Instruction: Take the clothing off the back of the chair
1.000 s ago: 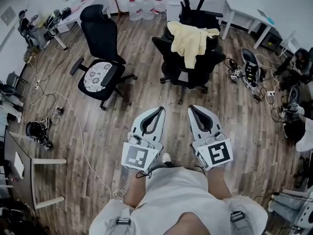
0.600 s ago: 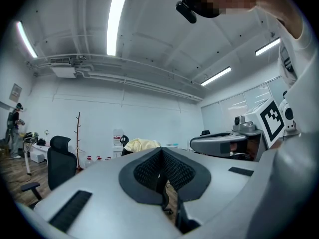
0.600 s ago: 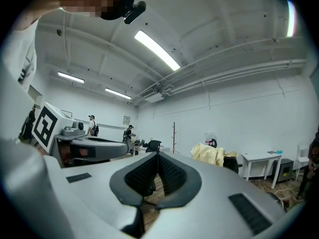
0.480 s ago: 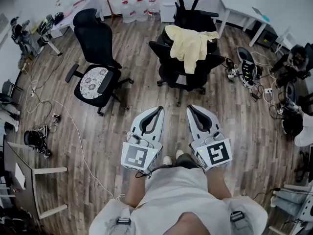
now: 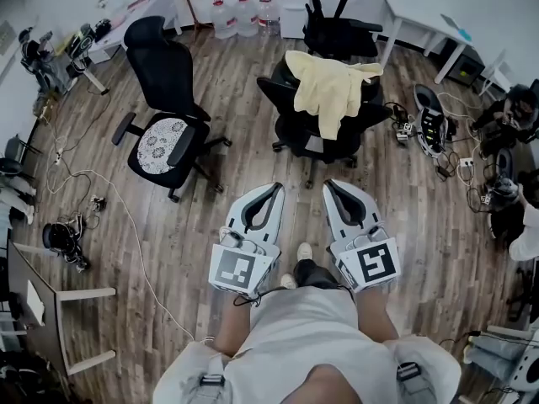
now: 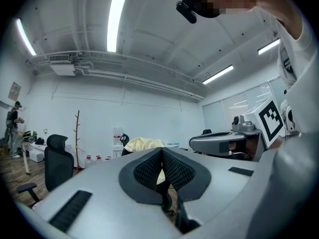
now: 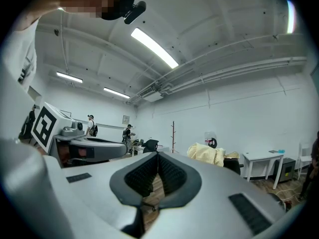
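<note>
Wood-plank floor [image 5: 253, 167], open office room, seen steeply from above. We stand facing a black office chair [image 5: 313, 137]. A pale yellow garment [image 5: 327, 87] lies draped over the top of that chair's back, with one long part hanging down the side nearer us.

We hold both grippers level and side by side in front of us, well apart from the chair. Left gripper [image 5: 273, 188]: jaws pressed together, pads meeting, nothing between them. Right gripper [image 5: 331, 186]: the same, closed tip to tip and empty. Neither touches the garment. In each gripper view we see the yellow cloth well beyond the closed tips.

To the left stands a second black chair [image 5: 168, 74] with a white lace cushion [image 5: 160, 135] on its seat, apart from the first. A third black chair [image 5: 337, 28] stands behind the draped one, near a white desk [image 5: 421, 15]. Water jugs [image 5: 244, 11] line the far wall. A white cable [image 5: 126, 217] trails across the floor at left.
</note>
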A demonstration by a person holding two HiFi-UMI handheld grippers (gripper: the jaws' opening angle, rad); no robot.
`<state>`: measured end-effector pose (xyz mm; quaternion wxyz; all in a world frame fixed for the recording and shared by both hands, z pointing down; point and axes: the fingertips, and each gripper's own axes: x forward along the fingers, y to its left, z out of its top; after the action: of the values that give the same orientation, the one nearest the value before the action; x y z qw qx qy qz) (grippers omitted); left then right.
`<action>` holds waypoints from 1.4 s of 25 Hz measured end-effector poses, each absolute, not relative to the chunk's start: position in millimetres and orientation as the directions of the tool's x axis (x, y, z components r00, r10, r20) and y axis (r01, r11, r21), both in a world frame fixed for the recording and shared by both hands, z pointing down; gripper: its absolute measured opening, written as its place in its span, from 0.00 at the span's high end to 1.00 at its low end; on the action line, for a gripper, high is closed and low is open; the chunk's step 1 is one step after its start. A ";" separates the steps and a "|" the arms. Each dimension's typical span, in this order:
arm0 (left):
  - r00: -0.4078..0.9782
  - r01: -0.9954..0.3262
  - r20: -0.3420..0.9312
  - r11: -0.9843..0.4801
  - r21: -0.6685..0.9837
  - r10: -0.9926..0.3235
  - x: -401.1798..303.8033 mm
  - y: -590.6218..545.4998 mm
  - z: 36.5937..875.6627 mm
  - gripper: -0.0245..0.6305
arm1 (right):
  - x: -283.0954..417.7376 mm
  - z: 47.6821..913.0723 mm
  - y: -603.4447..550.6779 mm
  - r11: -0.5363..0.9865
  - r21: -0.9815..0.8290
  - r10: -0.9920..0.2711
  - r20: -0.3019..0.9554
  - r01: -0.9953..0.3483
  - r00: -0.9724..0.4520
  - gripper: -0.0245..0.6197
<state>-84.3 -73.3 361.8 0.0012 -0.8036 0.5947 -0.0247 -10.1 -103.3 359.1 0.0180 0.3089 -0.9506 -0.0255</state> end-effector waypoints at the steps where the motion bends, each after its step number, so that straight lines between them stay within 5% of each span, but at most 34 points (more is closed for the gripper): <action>1: 0.288 -0.957 0.041 -0.289 -0.034 -0.957 -86.0 -77.8 362.6 0.94 | -12.0 359.5 -108.4 0.810 0.057 -0.585 0.018 -0.583 -0.811 0.93; 35: 0.234 -0.970 0.071 -0.237 -0.045 -0.970 -76.9 -194.6 356.8 0.94 | -6.8 360.9 -228.6 0.841 0.004 -0.541 0.009 -0.541 -0.841 0.93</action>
<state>-76.9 -194.6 356.8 -0.0045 -0.7854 0.6175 -0.0419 -6.8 -228.6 360.9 0.0047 0.2819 -0.9594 -0.0005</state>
